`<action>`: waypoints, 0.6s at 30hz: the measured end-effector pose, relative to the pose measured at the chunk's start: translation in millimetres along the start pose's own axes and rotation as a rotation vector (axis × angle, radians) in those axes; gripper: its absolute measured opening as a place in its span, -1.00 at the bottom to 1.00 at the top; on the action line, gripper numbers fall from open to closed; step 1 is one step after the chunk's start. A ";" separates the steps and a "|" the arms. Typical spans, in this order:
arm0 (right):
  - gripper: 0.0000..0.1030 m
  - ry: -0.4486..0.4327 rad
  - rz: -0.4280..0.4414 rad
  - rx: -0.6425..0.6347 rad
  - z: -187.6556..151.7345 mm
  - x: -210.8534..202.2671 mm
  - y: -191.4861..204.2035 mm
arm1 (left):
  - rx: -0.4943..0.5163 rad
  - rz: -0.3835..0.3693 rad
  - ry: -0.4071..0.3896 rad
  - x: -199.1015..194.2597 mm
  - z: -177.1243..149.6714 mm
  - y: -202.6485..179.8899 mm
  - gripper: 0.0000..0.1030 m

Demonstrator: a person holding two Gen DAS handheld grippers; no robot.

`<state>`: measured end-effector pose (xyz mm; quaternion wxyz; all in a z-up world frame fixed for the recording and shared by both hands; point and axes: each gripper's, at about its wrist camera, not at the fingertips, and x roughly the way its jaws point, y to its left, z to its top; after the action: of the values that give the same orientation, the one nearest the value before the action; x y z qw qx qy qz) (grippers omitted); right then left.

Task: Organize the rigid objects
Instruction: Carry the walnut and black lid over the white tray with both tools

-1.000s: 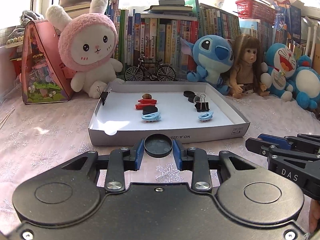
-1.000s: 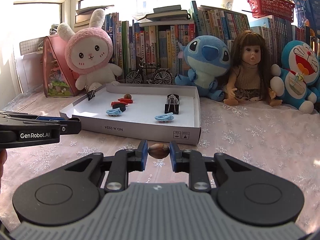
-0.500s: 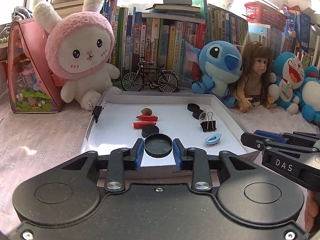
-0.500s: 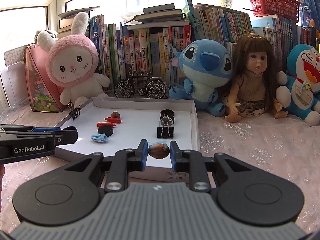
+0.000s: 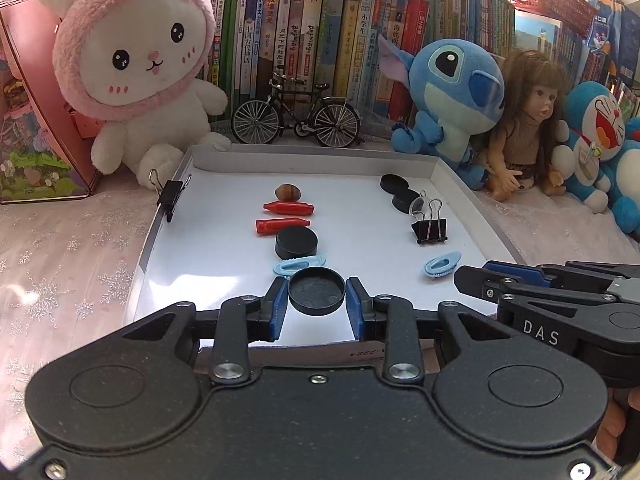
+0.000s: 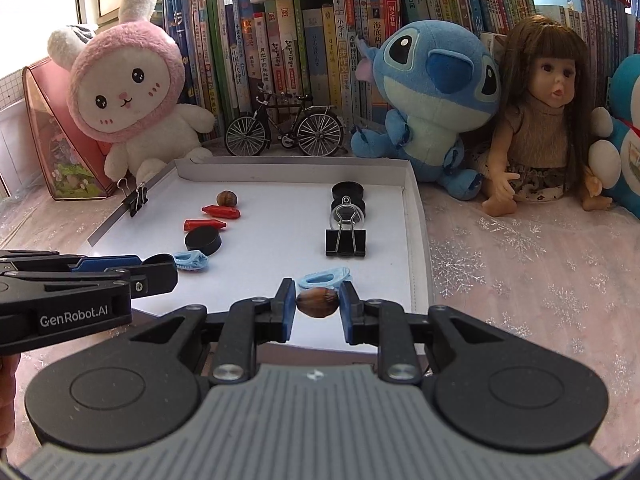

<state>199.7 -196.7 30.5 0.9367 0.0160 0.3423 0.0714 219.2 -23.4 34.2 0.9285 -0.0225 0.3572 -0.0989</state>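
Observation:
My left gripper (image 5: 317,294) is shut on a round black cap (image 5: 316,290), held over the near part of a shallow white tray (image 5: 316,166). My right gripper (image 6: 317,304) is shut on a brown nut (image 6: 318,302) above the tray's (image 6: 296,170) near right corner. In the tray's left column lie a second nut (image 5: 287,192), two red pegs (image 5: 289,208), a black disc (image 5: 297,242) and a light blue clip (image 5: 298,266). The right column holds black caps (image 5: 394,184), a binder clip (image 5: 430,226) and another blue clip (image 5: 442,264).
A binder clip (image 5: 170,196) grips the tray's left rim. Behind the tray stand a pink rabbit plush (image 5: 140,68), a model bicycle (image 5: 296,118), a blue plush (image 5: 448,100), a doll (image 5: 528,120) and a row of books (image 5: 320,32). A snowflake cloth (image 5: 60,260) covers the table.
Both grippers have moved forward from in front of the tray to over its near part, each keeping its object. The tray and the toys behind it now look larger and closer.

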 end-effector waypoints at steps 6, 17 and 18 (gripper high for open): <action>-0.45 0.065 0.017 0.039 3.3 15.5 -6.1 | -0.005 0.001 0.042 12.9 1.2 1.3 -0.42; -0.45 0.070 -0.007 0.063 2.4 31.5 -12.0 | 0.001 0.042 0.043 31.3 -1.0 -0.3 -0.42; -0.45 0.066 -0.010 0.063 2.2 31.8 -12.1 | 0.005 0.045 0.037 31.8 -1.3 -0.7 -0.42</action>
<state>226.6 -204.0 10.9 0.9243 0.0412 0.3752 0.0565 241.3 -30.4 12.3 0.9238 -0.0103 0.3745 -0.0792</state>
